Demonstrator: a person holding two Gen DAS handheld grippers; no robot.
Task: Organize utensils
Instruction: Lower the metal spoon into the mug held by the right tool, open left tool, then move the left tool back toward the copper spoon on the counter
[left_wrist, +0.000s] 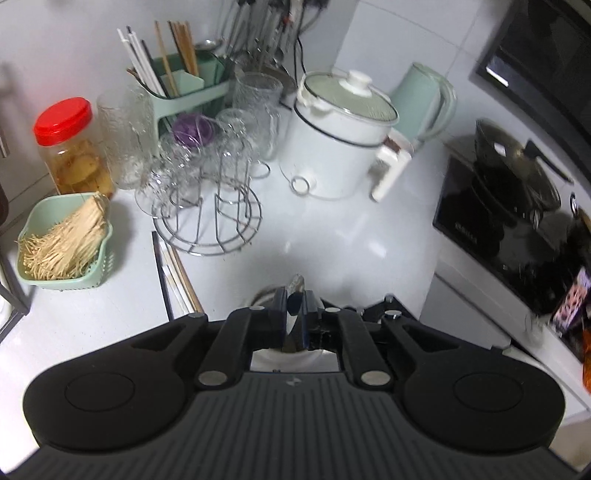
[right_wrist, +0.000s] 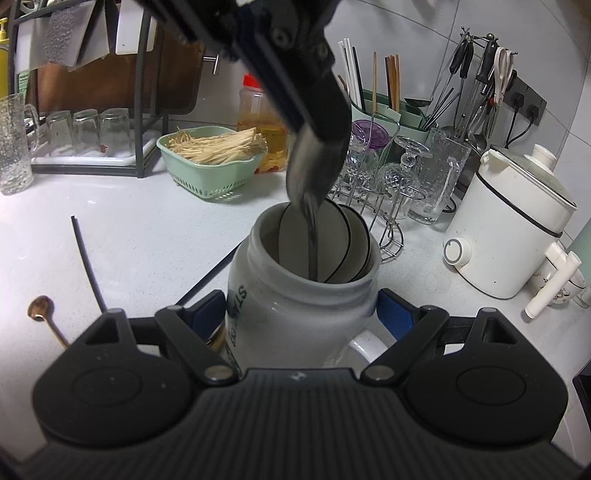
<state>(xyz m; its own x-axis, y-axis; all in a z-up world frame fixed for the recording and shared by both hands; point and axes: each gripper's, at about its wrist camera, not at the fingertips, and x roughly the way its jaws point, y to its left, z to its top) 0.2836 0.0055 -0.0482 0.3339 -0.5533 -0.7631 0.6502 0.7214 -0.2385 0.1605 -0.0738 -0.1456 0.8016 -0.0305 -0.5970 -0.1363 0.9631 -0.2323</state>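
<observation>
Over white counter (right_wrist: 147, 236): right gripper (right_wrist: 301, 314) clamped around mug (right_wrist: 295, 310); left gripper (left_wrist: 295, 314) nearly closed, pinching metal spoon (right_wrist: 310, 177) lowered into mug.

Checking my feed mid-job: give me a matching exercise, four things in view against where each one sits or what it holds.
Things:
1. metal spoon
2. white mug
3. gold spoon
4. green basket

Places or states:
A. lying flat on the counter
B. gripped between the pads of the right gripper
C. holds pale dried strands
D. held by the left gripper, handle end down inside the mug

Pairs: 1-D, 2-B, 3-A, 4-C
</observation>
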